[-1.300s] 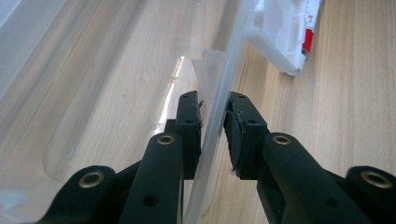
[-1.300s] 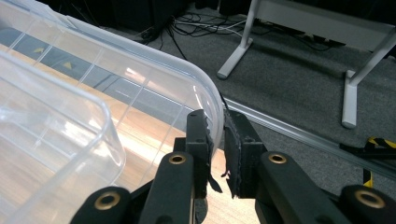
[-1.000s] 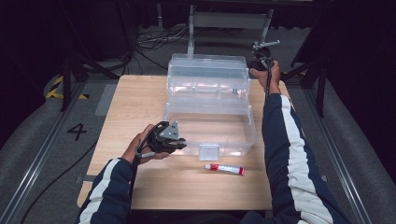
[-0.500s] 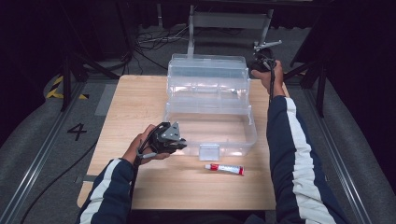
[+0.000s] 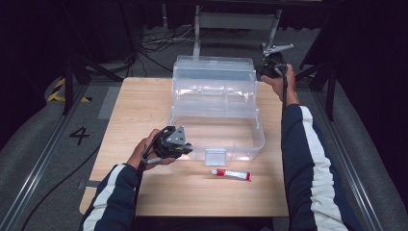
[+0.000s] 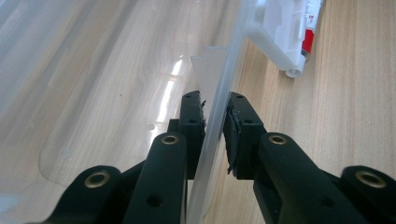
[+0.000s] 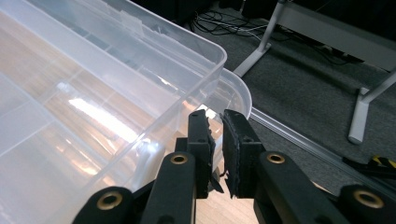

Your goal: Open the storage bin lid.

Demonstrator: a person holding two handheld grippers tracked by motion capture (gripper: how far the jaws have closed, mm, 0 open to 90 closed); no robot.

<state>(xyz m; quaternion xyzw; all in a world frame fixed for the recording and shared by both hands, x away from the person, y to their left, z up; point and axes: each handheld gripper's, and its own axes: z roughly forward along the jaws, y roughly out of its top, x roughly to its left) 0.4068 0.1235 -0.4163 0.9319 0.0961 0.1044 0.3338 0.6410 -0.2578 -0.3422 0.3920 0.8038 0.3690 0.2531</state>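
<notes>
Clear plastic box [image 5: 216,110], long axis crosswise, lid up

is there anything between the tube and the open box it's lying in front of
Only the box's own front wall. The tube lies on the table just outside the clear box, beside its latch. The left gripper clamps that wall farther left.

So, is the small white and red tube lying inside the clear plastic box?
No, the tube lies on the wooden table in front of the box.
</notes>
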